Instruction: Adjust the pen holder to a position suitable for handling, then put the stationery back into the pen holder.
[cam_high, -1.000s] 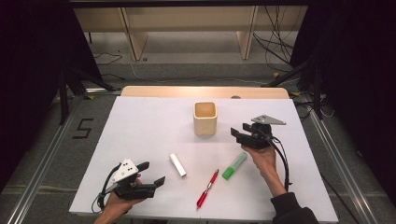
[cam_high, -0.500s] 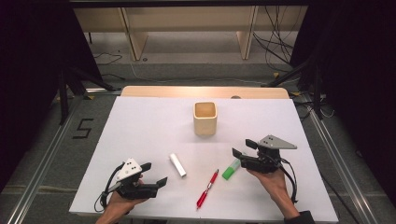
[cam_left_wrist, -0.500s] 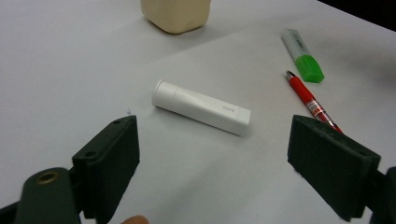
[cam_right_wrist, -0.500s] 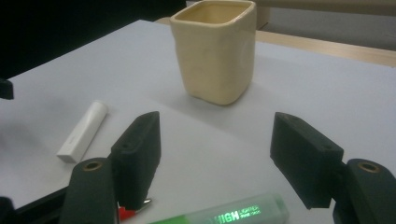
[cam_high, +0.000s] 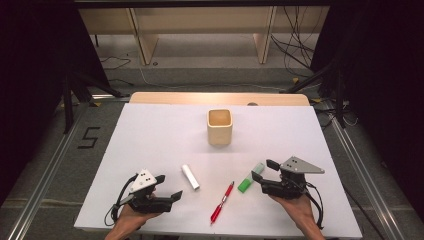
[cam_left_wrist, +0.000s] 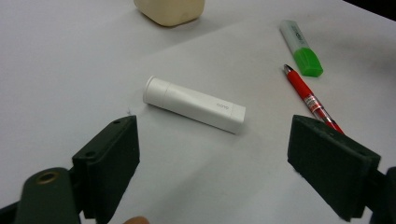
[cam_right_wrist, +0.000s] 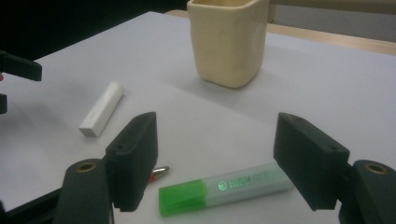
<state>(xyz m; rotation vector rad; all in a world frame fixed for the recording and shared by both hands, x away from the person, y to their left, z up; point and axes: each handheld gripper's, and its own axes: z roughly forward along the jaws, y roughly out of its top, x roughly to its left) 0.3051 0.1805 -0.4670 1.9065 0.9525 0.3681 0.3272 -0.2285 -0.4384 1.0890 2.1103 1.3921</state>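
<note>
Right gripper (cam_high: 262, 171) dropped from beside cream square ceramic cup (cam_high: 219, 126) to low over green-capped highlighter pen (cam_high: 251, 177); jaws spread, straddling barrel, likely lining up for pinch. Highlighter flat on white worktop (cam_high: 150, 135), long axis diagonal, cap toward person. Left gripper (cam_high: 169, 188) spread, empty, aimed at white cylindrical tube (cam_high: 190, 176). Red pen (cam_high: 222, 202) between.

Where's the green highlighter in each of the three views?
High view: the green highlighter lies right of centre, just ahead of the right gripper.
Left gripper view: upper right, green cap toward the camera, beside the red pen.
Right gripper view: bottom centre, lying across between the open jaws, cap to the left.
Shared landmark: the cream cup, at top in the left gripper view and top centre in the right.
</note>
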